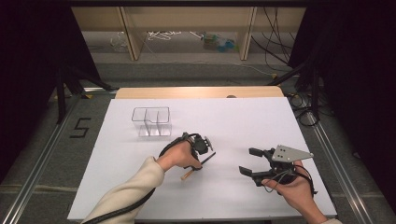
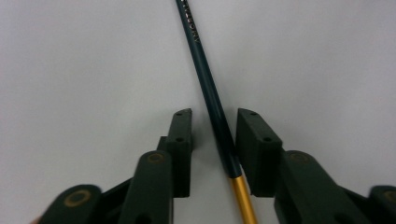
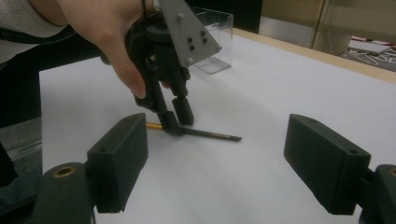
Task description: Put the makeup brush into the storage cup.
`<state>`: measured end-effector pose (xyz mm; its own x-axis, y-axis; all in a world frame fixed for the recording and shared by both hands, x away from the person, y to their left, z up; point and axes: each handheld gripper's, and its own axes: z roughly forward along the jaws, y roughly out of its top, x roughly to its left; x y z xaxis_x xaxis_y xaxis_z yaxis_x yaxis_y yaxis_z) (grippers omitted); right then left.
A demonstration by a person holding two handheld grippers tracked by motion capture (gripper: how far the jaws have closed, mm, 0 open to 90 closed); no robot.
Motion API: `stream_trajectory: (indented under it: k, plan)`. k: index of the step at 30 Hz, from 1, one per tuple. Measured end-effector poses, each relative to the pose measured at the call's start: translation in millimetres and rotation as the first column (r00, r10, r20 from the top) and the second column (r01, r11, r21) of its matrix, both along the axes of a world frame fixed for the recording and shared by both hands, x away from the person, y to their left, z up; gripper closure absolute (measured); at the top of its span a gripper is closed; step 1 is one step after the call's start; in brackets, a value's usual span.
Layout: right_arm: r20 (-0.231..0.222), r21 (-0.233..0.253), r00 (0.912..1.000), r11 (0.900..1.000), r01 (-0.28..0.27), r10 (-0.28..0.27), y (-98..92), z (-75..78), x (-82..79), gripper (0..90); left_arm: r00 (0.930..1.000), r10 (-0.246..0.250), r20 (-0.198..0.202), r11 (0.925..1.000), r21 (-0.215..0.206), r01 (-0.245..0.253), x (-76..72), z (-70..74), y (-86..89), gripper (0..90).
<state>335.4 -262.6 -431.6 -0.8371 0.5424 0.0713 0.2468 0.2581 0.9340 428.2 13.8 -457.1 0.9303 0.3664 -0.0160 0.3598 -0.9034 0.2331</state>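
Now, largest first: white tabletop (image 1: 233,121); clear divided box (image 1: 152,122) far-left of pencil. Your right claw (image 1: 252,161) right of pencil, wide open, holding nothing, likely waiting. Your left claw (image 2: 214,135) straddles pencil (image 2: 212,98), jaws part-open, not yet gripping; pencil flat on tabletop, presumably lined up for pinch.

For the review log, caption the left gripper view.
Left gripper, jaws open, straddles a dark pencil lying on the white table.

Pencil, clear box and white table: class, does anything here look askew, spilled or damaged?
Nothing stands out. The pencil lies flat and whole on the table, between the left gripper's open jaws. The clear box stands upright and empty.
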Motion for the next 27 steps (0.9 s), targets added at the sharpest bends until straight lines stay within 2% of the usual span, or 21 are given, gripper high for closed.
stream_trajectory:
  k: [2, 5, 13, 15, 19, 27]
  plan:
    - [0.005, 0.014, 1.0000, 1.000, -0.004, 0.004, 0.7, -0.7, 0.4, 22.6, 0.9999, -0.014, -0.005, 0.9999, 0.001, 0.014, 0.2, 0.1, 0.5, 76.5]
    - [-0.001, -0.006, 1.0000, 1.000, -0.001, 0.001, -0.4, -0.1, 0.2, 22.6, 0.9993, -0.036, 0.000, 0.9993, 0.001, 0.036, 0.2, -0.1, 1.0, 82.3]
    - [-0.002, -0.012, 1.0000, 1.000, -0.003, 0.003, -0.9, -0.5, 0.6, 22.8, 0.9973, -0.069, 0.024, 0.9974, 0.022, 0.068, -2.9, 0.3, -1.9, 82.7]
    - [0.004, 0.007, 1.0000, 1.000, -0.005, 0.005, 0.0, -1.6, 1.4, 22.8, 0.9974, -0.069, 0.022, 0.9974, 0.019, 0.069, -2.8, 0.5, -1.6, 82.8]
    - [0.005, 0.003, 1.0000, 1.000, -0.007, 0.007, -0.1, -1.8, 1.7, 22.8, 0.9969, -0.076, 0.020, 0.9970, 0.020, 0.075, -2.4, 1.0, -0.5, 82.9]
    - [-0.015, -0.010, 0.9998, 1.000, -0.009, 0.009, -0.9, -1.0, 0.9, 23.3, 0.9959, -0.072, 0.055, 0.9973, 0.015, 0.071, -3.7, 8.0, 3.5, 82.9]
